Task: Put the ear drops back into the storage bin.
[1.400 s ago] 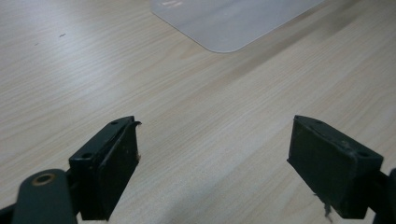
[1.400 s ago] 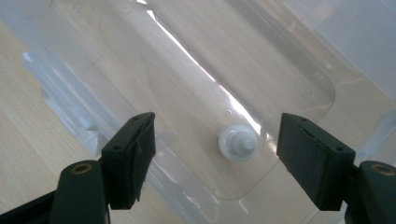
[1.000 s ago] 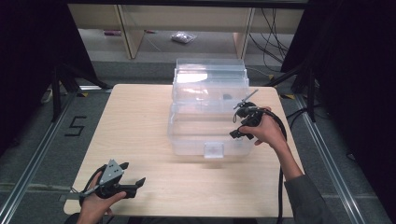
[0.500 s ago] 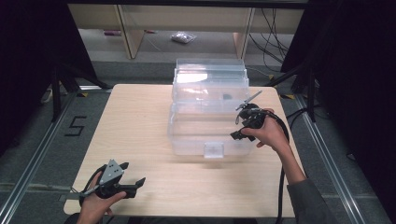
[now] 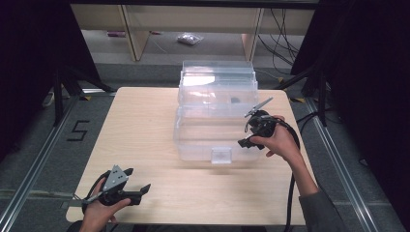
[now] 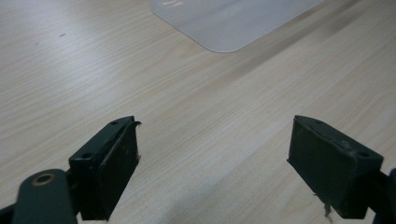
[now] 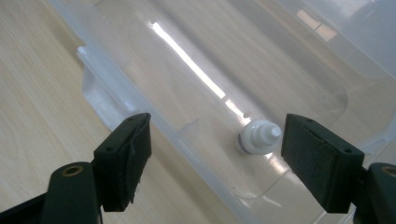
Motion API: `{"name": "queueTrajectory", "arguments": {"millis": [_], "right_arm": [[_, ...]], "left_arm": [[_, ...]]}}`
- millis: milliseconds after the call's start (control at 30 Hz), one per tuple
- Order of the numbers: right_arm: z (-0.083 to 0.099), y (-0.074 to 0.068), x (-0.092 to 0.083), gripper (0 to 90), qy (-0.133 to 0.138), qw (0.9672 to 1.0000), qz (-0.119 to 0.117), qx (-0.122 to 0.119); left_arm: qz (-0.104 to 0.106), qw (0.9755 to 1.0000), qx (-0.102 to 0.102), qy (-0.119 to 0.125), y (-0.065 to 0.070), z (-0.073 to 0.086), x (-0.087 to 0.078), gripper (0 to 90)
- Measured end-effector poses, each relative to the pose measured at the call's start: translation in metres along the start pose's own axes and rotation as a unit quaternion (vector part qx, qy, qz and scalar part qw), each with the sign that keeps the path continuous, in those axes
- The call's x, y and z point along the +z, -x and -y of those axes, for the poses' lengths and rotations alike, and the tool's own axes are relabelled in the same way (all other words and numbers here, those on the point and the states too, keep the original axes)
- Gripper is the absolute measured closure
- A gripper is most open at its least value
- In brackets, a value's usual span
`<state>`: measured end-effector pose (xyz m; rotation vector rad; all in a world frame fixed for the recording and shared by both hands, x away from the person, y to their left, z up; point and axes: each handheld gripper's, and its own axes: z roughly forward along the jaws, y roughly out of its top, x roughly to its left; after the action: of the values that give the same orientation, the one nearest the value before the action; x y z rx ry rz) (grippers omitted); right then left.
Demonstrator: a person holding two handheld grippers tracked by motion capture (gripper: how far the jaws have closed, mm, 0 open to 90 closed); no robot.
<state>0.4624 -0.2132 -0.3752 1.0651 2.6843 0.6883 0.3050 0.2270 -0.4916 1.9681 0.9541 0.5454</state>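
A clear plastic box (image 5: 193, 145) stands mid-table with its lid (image 5: 216, 79) tipped up at the back. My right gripper (image 5: 246, 135) hovers over the box's right side. Its jaws have just been opening and stand wide apart (image 7: 224, 158), pressing on nothing. Beyond them a small white stepped plastic piece (image 7: 259, 136) lies on the box floor, clear of both pads. My left gripper (image 5: 137, 180) rests at the table's front left corner, open, with bare wood between its jaws (image 6: 215, 163).
The wooden table (image 5: 145, 121) has free room left of and in front of the box. A small dark thing (image 5: 235, 100) shows through the box's back part. A latch tab (image 5: 221, 155) sticks out from the front wall. A rounded clear corner (image 6: 229, 23) lies ahead of the left gripper.
The right hand has edged slightly toward the near side over the box. The left gripper has kept still.
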Motion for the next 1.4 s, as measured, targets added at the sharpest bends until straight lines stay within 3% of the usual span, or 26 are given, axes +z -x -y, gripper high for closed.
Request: {"name": "queueTrajectory", "arguments": {"millis": [33,133,167,200,233,267,433,500,533,733,800,900,1067,1133,1167,1200,1233,1333,1400], "right_arm": [[0.001,-0.002,-0.001,25.3,-0.003,1.0,0.0,0.009],[0.002,-0.003,-0.002,24.9,0.009,0.9999,-0.003,-0.009],[0.003,-0.005,-0.003,24.8,0.007,1.0,-0.003,0.0],[0.004,-0.005,-0.003,24.8,0.014,0.9999,-0.003,-0.008],[0.005,-0.008,-0.004,24.8,0.007,0.9999,-0.005,0.007],[0.006,-0.008,-0.004,24.8,0.014,0.9999,-0.002,-0.002],[0.013,-0.013,-0.006,24.3,0.017,0.9999,-0.003,0.002],[0.016,-0.014,-0.006,24.2,0.026,0.9996,-0.007,-0.009],[0.018,-0.016,-0.006,24.1,0.026,0.9997,-0.006,0.002],[0.026,-0.021,-0.003,23.8,0.038,0.999,-0.012,-0.018],[0.028,-0.024,-0.002,23.7,0.034,0.9993,-0.015,0.001],[0.032,-0.024,-0.001,23.4,0.047,0.9987,-0.013,-0.015],[0.036,-0.03,-0.001,23.1,0.044,0.9989,-0.014,-0.001],[0.038,-0.031,-0.001,23.0,0.049,0.9986,-0.015,-0.013],[0.038,-0.033,-0.002,23.0,0.041,0.999,-0.019,-0.004],[0.038,-0.031,-0.001,23.0,0.049,0.9983,-0.018,-0.025],[0.038,-0.034,-0.002,23.0,0.041,0.999,-0.016,-0.007],[0.04,-0.036,-0.002,22.9,0.046,0.9986,-0.017,-0.02],[0.04,-0.038,-0.003,22.6,0.046,0.9987,-0.016,-0.014]], "left_arm": [[0.0,1.0,-0.002,0.001,0.0,0.0,0.0,15.5],[-0.002,1.0,0.004,-0.005,-0.001,0.0,-0.001,15.4],[-0.001,1.0,0.0,-0.001,0.0,0.0,0.0,15.5],[-0.001,1.0,0.0,-0.001,0.0,0.0,0.0,15.5],[0.0,1.0,-0.002,0.001,0.0,0.0,0.0,15.5],[0.001,1.0,-0.002,0.001,0.0,0.0,0.0,15.5],[0.001,1.0,-0.001,0.001,0.0,0.0,0.0,15.5],[0.001,1.0,-0.002,0.001,0.001,0.0,0.0,15.5],[0.002,1.0,-0.003,0.003,0.001,0.0,0.001,15.5],[0.002,1.0,-0.003,0.003,0.001,0.0,0.001,15.5],[0.003,1.0,-0.003,0.003,0.001,0.0,0.001,15.5],[0.003,1.0,-0.003,0.003,0.001,0.0,0.001,15.5],[0.003,1.0,-0.004,0.003,0.001,0.0,0.001,15.5],[0.003,1.0,-0.004,0.004,0.001,0.0,0.001,15.5],[0.003,1.0,-0.004,0.004,0.001,0.0,0.001,15.4],[0.002,1.0,-0.004,0.003,0.001,0.0,0.001,15.5],[0.003,1.0,-0.002,0.001,0.0,0.0,0.001,15.5],[0.002,1.0,-0.003,0.003,0.001,0.0,0.001,15.5],[0.001,1.0,-0.002,0.001,0.001,0.0,0.0,15.5]]}}
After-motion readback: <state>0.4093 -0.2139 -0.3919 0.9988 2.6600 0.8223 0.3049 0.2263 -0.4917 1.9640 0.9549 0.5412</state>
